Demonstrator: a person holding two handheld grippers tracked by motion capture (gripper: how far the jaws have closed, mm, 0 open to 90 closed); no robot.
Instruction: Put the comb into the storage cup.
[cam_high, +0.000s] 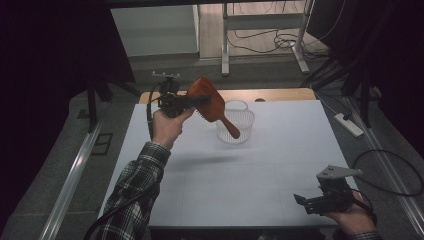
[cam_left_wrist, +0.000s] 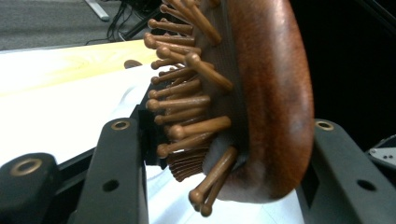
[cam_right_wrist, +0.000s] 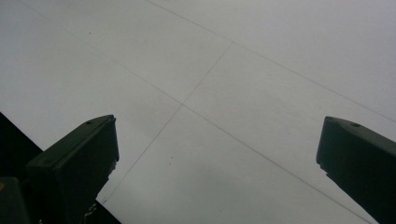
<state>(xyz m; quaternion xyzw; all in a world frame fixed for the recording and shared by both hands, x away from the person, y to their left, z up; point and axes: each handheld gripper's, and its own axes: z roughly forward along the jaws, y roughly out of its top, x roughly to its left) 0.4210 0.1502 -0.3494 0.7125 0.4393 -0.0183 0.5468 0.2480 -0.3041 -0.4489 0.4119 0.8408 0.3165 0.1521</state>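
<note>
Clearly, a wooden hairbrush (cam_high: 207, 102) is clamped by its head between the jaws of the left gripper (cam_high: 192, 102), raised above the table (cam_high: 260, 170) at about 11 o'clock, handle slanting down toward a clear basket (cam_high: 236, 122) just at its 4 o'clock. Bristles (cam_left_wrist: 187, 107) are seen pressed against one jaw. At 5 o'clock, the right gripper (cam_high: 305, 201) is held low over the table, jaws spread wide with nothing between them.

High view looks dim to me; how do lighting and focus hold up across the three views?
High view: dim, dark edges, the hairbrush casting a soft shadow on the table. Left gripper view: brush pins sharp, table beyond overexposed white. Right gripper view: evenly grey and flat, jaws dark, without detail.
</note>
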